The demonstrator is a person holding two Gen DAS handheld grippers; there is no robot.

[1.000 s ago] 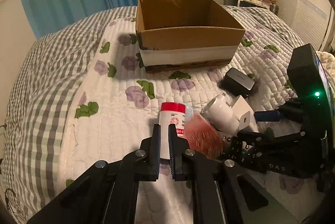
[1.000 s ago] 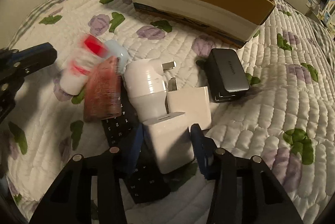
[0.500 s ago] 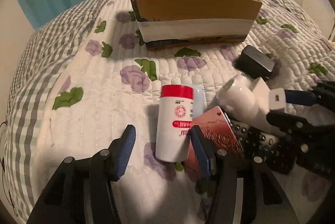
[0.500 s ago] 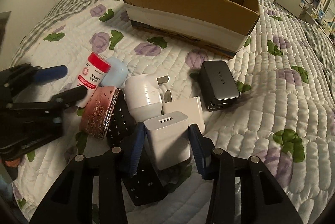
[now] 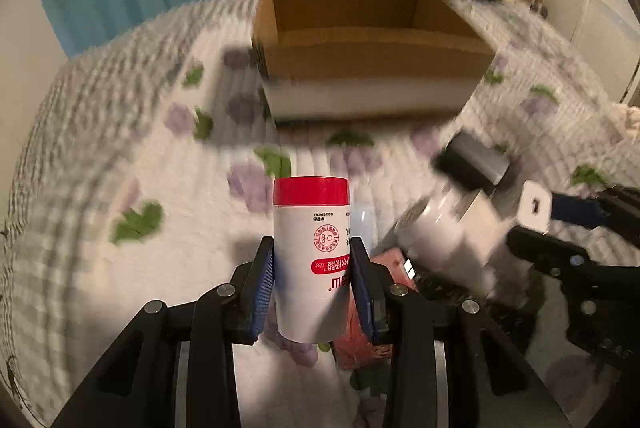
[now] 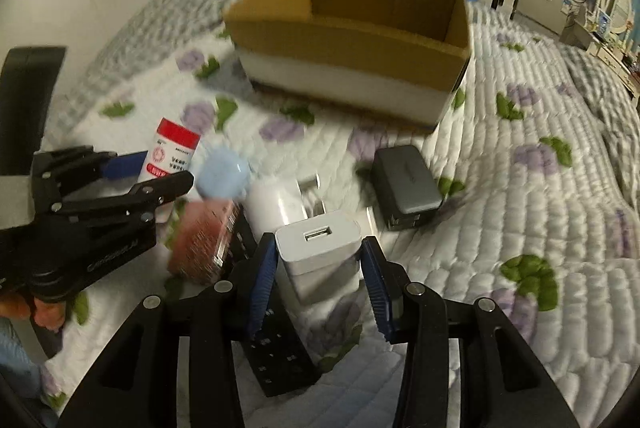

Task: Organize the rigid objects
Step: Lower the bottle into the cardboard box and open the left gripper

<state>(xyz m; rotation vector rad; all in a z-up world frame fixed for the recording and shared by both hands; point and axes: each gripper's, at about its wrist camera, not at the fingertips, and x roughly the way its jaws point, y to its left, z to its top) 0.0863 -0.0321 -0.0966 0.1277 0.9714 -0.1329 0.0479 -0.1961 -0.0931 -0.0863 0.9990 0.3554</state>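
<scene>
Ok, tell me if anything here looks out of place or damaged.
Nothing looks damaged or spilled. The cardboard box shows nothing inside, while the grey charger, pale blue case and black remote lie loose on the quilt. The left claw grips the red-capped bottle; the right claw brackets a white USB charger.

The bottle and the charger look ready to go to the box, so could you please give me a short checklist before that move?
1. Left gripper shut on the bottle: ok.
2. Bottle's red cap on: ok.
3. Right gripper shut on the charger: cannot tell, a small gap shows on one side.
4. Cardboard box open on top: ok.
5. Box has room inside: cannot tell, its floor is hidden.
</scene>
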